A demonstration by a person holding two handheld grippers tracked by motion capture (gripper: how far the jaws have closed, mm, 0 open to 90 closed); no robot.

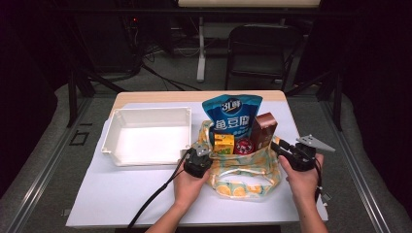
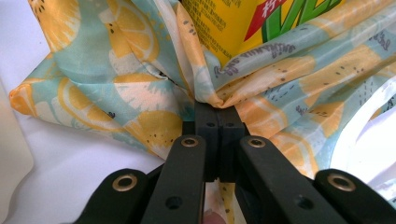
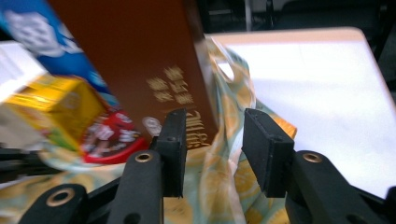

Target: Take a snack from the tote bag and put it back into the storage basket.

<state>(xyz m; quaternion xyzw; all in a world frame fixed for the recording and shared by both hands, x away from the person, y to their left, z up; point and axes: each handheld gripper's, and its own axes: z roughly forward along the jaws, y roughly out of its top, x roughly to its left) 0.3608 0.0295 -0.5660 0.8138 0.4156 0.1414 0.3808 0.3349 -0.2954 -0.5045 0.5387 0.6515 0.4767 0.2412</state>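
A cloth bag (image 1: pixel 243 185) printed with lemon slices lies on the white sheet, open toward the far side. In it stand a blue snack pouch (image 1: pixel 232 114), a brown carton (image 1: pixel 264 130), a yellow carton (image 1: pixel 224 143) and a red packet (image 1: pixel 244 145). My left gripper (image 1: pixel 200 150) is at the bag's left rim. In the left gripper view it (image 2: pixel 215 109) is shut on a pinch of the bag cloth (image 2: pixel 140 93), just under the yellow carton (image 2: pixel 224 28). My right gripper (image 1: pixel 281 145) is at the right rim. Its jaws (image 3: pixel 215 116) stand apart around loose bag cloth (image 3: pixel 224 158), beside the brown carton (image 3: pixel 140 56).
A shallow white tray (image 1: pixel 145 141) sits on the table left of the bag, near my left gripper. The white sheet (image 1: pixel 121 194) covers most of the tabletop. A black chair (image 1: pixel 257 48) and table legs stand on the floor beyond the far edge.
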